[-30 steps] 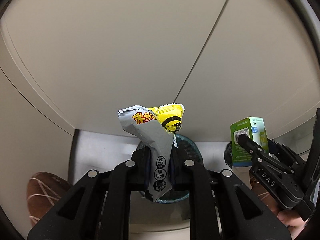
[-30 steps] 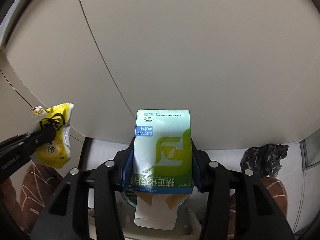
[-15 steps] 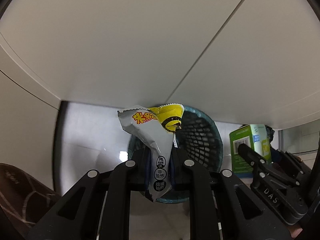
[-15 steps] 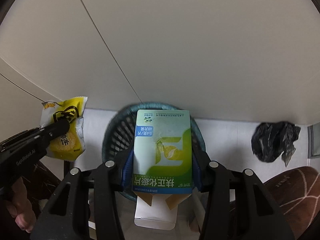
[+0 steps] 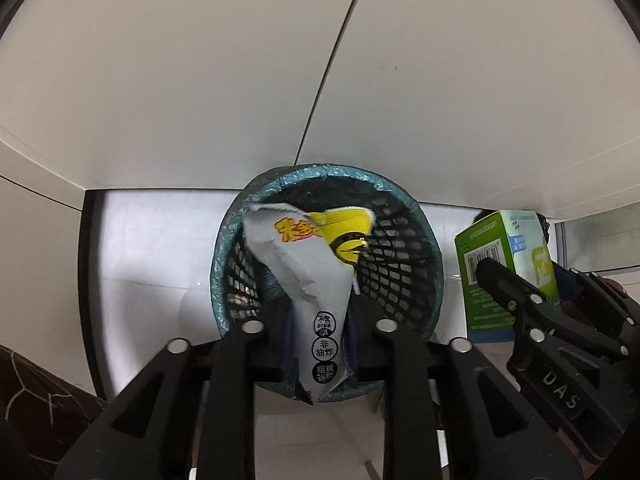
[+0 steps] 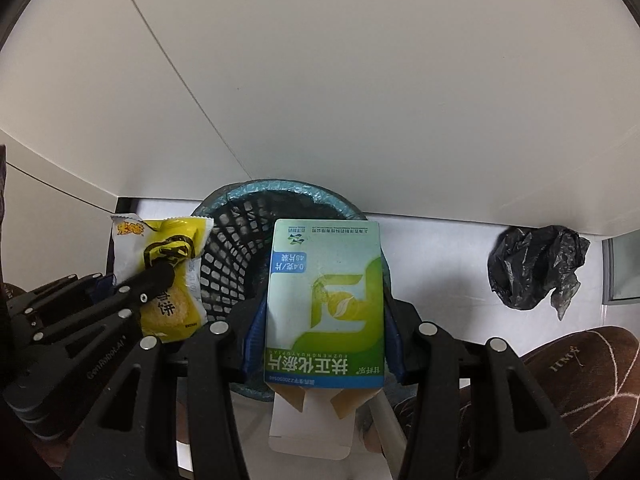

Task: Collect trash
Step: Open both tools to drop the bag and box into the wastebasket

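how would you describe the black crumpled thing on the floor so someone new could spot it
Start at the round mesh waste basket against the pale wall. Look along the floor to its right, past the green box. There lies a crumpled black plastic bag, apart from the basket: the only black, shapeless, glossy thing there.

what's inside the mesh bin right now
The mesh bin shows only a bluish liner and dark mesh walls; no trash visible. The snack wrapper and green box cover its bottom.

glossy foil wrapper [image 5: 308, 280]; plastic mesh bin [image 5: 404, 248]
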Demonstrator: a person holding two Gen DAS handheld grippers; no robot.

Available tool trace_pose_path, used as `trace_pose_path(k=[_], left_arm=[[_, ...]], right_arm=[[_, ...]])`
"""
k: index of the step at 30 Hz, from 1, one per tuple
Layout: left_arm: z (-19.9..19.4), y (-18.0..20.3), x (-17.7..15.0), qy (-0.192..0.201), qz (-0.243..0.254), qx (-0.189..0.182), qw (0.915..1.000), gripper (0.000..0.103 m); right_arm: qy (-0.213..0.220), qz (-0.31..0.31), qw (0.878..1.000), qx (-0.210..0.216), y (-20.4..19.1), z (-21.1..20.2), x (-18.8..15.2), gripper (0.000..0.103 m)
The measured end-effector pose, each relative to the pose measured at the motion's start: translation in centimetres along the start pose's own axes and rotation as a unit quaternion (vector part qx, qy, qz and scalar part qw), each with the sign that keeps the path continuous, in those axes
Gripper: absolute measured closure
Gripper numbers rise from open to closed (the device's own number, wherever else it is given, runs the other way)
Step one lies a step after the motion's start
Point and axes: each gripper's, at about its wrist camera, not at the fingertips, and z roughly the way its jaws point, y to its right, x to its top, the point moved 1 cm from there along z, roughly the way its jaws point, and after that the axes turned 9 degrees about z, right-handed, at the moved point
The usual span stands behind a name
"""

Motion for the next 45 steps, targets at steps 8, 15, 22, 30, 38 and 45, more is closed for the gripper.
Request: trace_pose_path(k=[8,15,22,30,38,45], left_arm=[[0.4,0.1,0.1,0.002,-0.001,0.012,0.9999,0.046],[-0.3,-0.5,0.3,0.012,-0.002,0.038,0.9992,0.026],[-2.0,-2.6,-0.2,0.024,-0.019,0.067,0.9973,0.008],[-3.1,-4.5,-0.4,0.022,-0.026,0.092,0.9952,0.006],[-3.1,-4.7,-0.4,0.020,-0.025,0.098,0.9947,0.006],[-5.4,-4.5,0.4,0.039,-0.027,0.093,0.9945,0.006]], right_arm=[[0.006,0.001,1.000,-0.002,0.2,-0.4,0.1,0.057],[0.004,0.009,1.000,0.008,0.5,-0.4,0.2,0.056],[0.005,0.006,0.999,0.039,-0.3,-0.2,0.6,0.056],[0.002,-0.011,0.998,0.057,-2.1,0.5,0.7,0.055],[0.015,0.004,0.999,0.046,-2.0,-0.1,1.2,0.026],[0.056,-0.015,0.998,0.015,-1.5,-3.3,1.6,0.014]])
